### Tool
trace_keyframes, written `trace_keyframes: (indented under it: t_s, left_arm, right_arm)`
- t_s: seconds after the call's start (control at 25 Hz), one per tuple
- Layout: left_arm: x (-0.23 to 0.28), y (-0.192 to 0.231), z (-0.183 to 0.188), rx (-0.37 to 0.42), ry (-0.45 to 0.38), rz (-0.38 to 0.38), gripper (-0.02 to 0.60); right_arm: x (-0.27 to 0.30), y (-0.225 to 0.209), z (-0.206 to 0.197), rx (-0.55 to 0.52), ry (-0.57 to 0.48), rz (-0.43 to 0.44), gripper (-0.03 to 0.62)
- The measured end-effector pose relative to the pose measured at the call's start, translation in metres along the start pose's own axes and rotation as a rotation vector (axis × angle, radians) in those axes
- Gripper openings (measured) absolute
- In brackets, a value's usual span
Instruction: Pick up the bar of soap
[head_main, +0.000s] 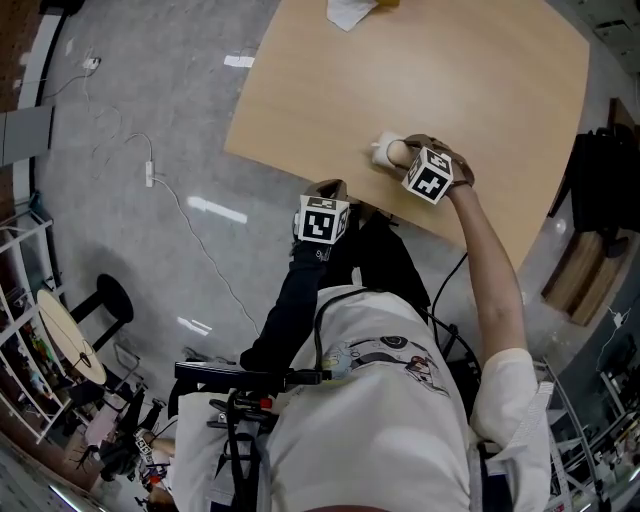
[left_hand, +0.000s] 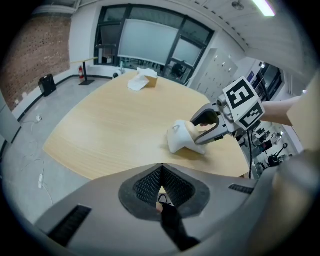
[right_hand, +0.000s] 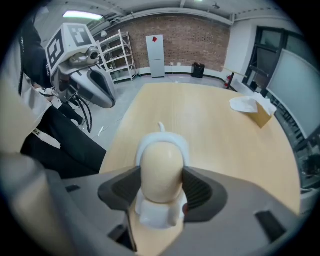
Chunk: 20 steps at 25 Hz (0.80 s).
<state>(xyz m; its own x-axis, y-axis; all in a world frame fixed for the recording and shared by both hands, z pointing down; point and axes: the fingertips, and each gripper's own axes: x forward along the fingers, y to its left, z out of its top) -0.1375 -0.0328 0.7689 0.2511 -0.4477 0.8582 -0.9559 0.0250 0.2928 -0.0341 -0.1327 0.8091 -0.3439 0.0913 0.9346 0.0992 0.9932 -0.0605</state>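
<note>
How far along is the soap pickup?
Done: the right gripper is closed on the cream oval bar of soap. In hand: that grip. Remaining: the lift, as the soap sits in its white dish on the wooden table. The left gripper is shut, empty.

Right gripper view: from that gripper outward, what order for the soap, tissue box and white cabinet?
1. The bar of soap, held in the right gripper's fingers.
2. The tissue box, far right on the table.
3. The white cabinet, against the brick wall.

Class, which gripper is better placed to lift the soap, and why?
Right. The right gripper is shut on the soap in its white dish; the left gripper is shut, empty, and apart from it.
</note>
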Motion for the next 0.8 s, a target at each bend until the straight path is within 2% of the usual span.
trace_keyframes:
  t_s: [0.24,0.48,0.64,0.8]
  left_arm:
    - [0.001,-0.001,-0.003,0.000,-0.006,0.001,0.005]
    - [-0.005,-0.001,0.005,0.017,-0.043,-0.004,0.005]
    - [-0.018,-0.013,0.029,0.055,-0.111,-0.027,0.005]
    - [-0.035,-0.032,0.068,0.108,-0.225,-0.048,0.005]
  right_arm:
    - [-0.001,-0.002,-0.003,-0.012,-0.017,-0.019,0.244]
    - [-0.028,-0.005,0.014,0.053,-0.128,-0.108,0.244]
    - [-0.069,-0.005,0.027,0.135,-0.244,-0.207,0.244]
    - [-0.120,-0.009,0.034,0.258,-0.382,-0.328,0.244]
